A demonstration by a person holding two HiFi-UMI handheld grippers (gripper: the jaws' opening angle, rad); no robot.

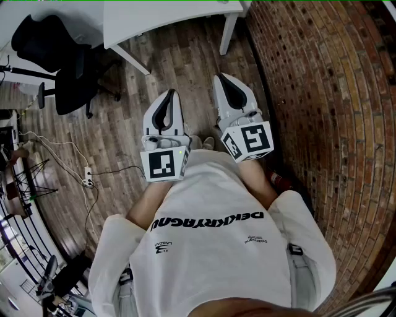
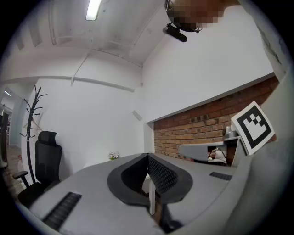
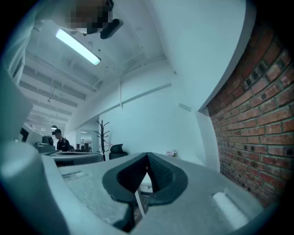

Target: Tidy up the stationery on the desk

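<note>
No stationery shows in any view. I hold both grippers close to the chest, side by side and level, above a wooden floor. In the head view, the left gripper (image 1: pixel 169 94) has its jaws together with nothing between them, and the left gripper view shows its dark pads (image 2: pixel 158 172) meeting at the tip. The right gripper (image 1: pixel 221 77) is shut too and empty, its pads (image 3: pixel 158 173) closing to a point. The right gripper's marker cube (image 2: pixel 254 126) appears at the right of the left gripper view. A white desk (image 1: pixel 161 18) stands ahead, only its edge and legs visible.
A brick wall (image 1: pixel 322 93) runs along the right. A black office chair (image 1: pixel 68 68) stands at the left by the desk. A power strip with cables (image 1: pixel 88 178) lies on the floor at the left. A coat stand (image 2: pixel 32 119) rises near the far white wall.
</note>
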